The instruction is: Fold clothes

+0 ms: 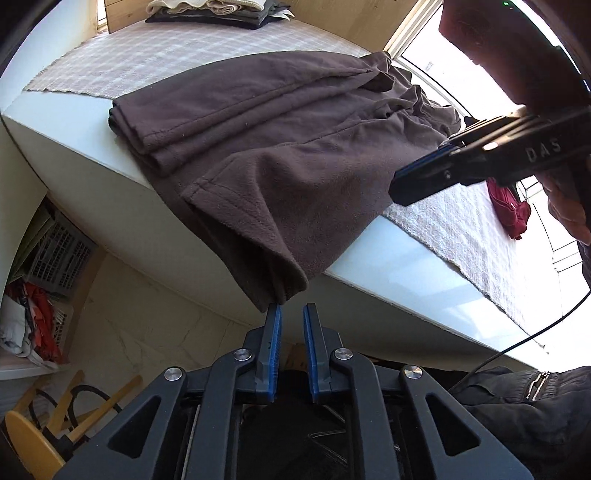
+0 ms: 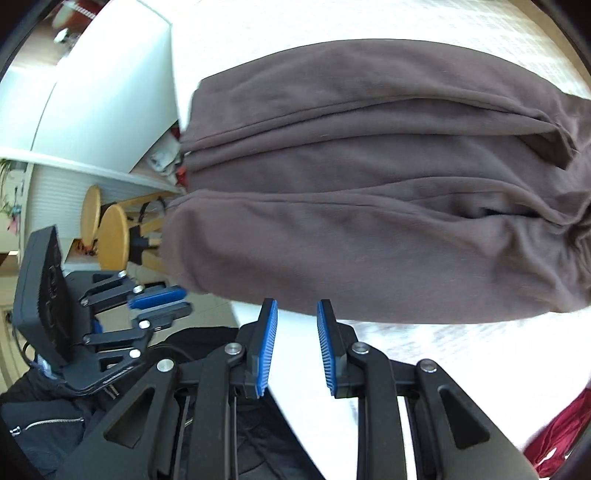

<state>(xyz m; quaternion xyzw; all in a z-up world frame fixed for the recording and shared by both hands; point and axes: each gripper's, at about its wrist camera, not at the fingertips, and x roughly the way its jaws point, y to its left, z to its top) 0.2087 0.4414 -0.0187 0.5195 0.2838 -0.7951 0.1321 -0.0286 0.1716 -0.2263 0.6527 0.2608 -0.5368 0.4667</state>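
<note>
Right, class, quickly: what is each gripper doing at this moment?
Left gripper: jaws open, holding nothing, just below the brown garment corner.
Right gripper: jaws open, empty.

Both wrist views look close along their fingers, from opposite sides, sharing the brown garment.

folded fleece garment on table, one end hanging over front edge, clothes stack behind, crumpled garment right, laundry basket lower left

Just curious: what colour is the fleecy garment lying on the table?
Dark brown, plain with no pattern. The brown garment shows best in the right wrist view.
</note>
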